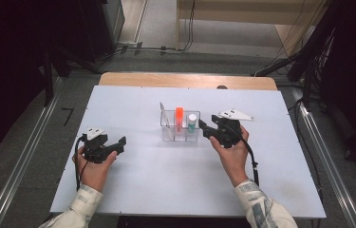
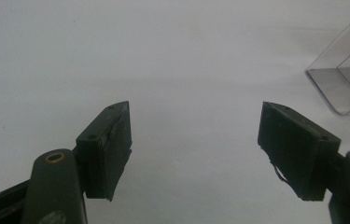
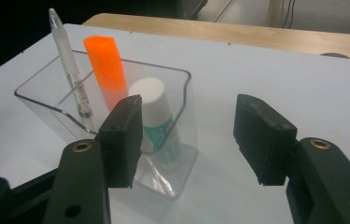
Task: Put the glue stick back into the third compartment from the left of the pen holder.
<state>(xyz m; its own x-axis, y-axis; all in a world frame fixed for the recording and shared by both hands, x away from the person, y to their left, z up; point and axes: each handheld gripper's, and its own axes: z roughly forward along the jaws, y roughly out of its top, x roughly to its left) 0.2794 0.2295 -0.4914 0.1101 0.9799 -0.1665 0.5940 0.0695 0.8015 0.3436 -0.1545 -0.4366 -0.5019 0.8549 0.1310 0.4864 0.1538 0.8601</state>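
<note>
A clear plastic holder (image 1: 167,134) with compartments stands mid-table. In it are an orange marker (image 1: 179,116), a white-capped green bottle (image 1: 192,122) and a clear pen (image 1: 162,113). My right gripper (image 1: 203,128) sits just right of the holder, open, with nothing between its jaws. In the right gripper view my right gripper (image 3: 189,119) is close beside the holder (image 3: 37,100), with the pen (image 3: 70,65), marker (image 3: 105,65) and bottle (image 3: 156,116) upright inside. My left gripper (image 1: 120,144) rests open at the left, empty. The left gripper (image 2: 196,128) faces bare table, with a holder corner (image 2: 345,79) at far right.
The white tabletop (image 1: 166,180) lies on a wooden table whose far edge (image 1: 185,80) is visible. Cables and dark equipment stand on the floor beyond. Metal rails run along both sides of the table.
</note>
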